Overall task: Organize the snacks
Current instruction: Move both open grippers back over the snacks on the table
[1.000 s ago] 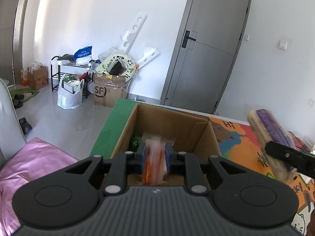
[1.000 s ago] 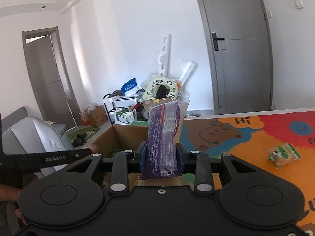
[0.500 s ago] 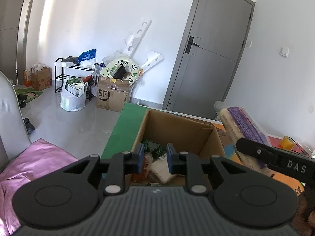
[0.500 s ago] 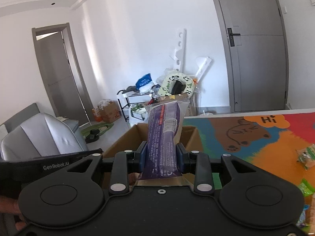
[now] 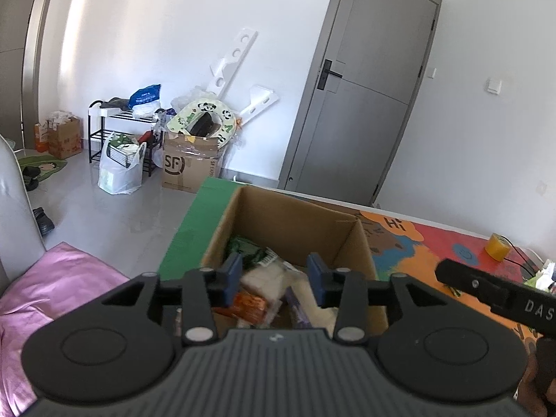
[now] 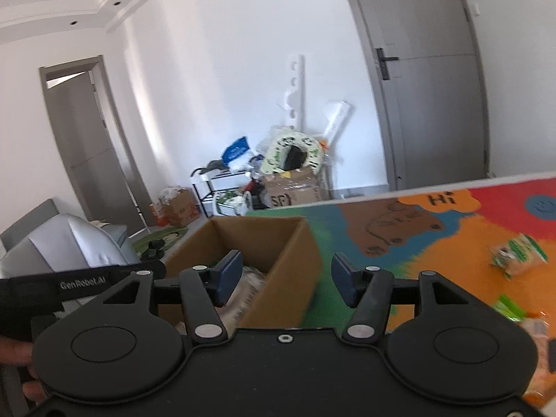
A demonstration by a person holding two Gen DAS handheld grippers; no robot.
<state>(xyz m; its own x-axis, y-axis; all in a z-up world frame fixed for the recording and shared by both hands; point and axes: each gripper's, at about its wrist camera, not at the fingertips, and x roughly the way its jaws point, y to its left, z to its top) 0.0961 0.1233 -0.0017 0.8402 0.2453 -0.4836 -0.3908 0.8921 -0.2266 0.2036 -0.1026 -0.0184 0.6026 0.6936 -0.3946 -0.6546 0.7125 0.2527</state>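
Observation:
An open cardboard box [image 5: 295, 219] [image 6: 281, 253] stands on the colourful mat and holds several snack packets, among them an orange one [image 5: 248, 307] and a purple one [image 5: 299, 309]. My left gripper [image 5: 274, 278] hovers over the box with its jaws opening and nothing between them. My right gripper [image 6: 285, 276] is above the box's right wall, jaws opening and empty. In the left wrist view the right gripper's side shows as a black bar [image 5: 497, 295]. A green and white snack packet [image 6: 519, 253] lies on the mat to the right.
The play mat [image 6: 434, 229] covers the table; a roll of yellow tape [image 5: 497, 248] sits at its far side. More packets [image 6: 510, 309] lie near the right edge. A pink cushion [image 5: 52, 278] and grey chair [image 6: 66, 243] are left of the table. Clutter and boxes line the far wall.
Both grippers opened. The orange packet left the left gripper and lies in the box. The purple packet left the right gripper, which shifted right over the box's wall.

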